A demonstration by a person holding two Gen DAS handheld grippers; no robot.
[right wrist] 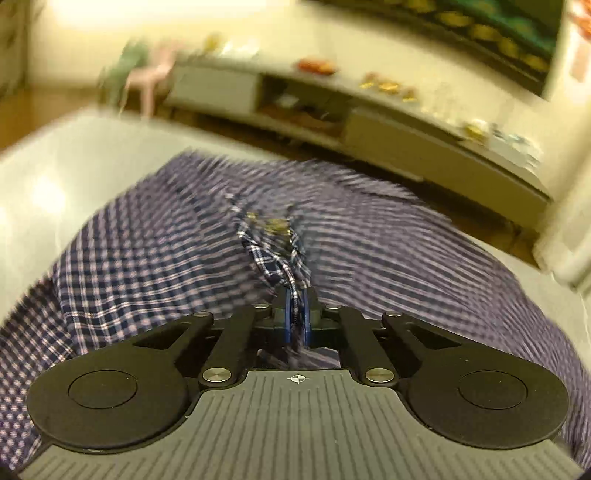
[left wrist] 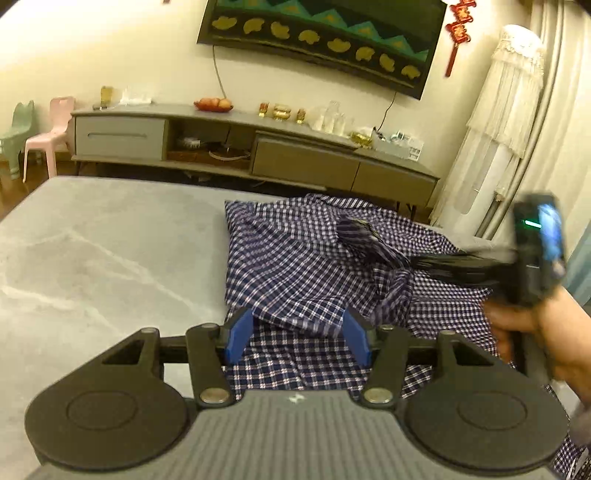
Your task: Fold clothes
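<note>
Left gripper (left wrist: 298, 334) is open, blue pads (left wrist: 240, 334) wide apart, hovering just over the near edge of the shirt (left wrist: 288, 266); nothing between them. Right gripper (right wrist: 296, 314) is closed on a bunched fold of the shirt (right wrist: 155, 240), checked cloth pinched between its blue pads (right wrist: 306, 318) and pulled up into a ridge. In the left view the right gripper (left wrist: 373, 236) reaches in from the right, held by a hand (left wrist: 532, 325), blurred. Shirt is navy-white check, rumpled, lying on the right half of the grey table (left wrist: 110, 251); left half is bare. Beyond the far edge: a long cabinet (left wrist: 258, 144) against the wall, a dark picture (left wrist: 325, 33) above it, a pink chair (left wrist: 48, 133) far left.
</note>
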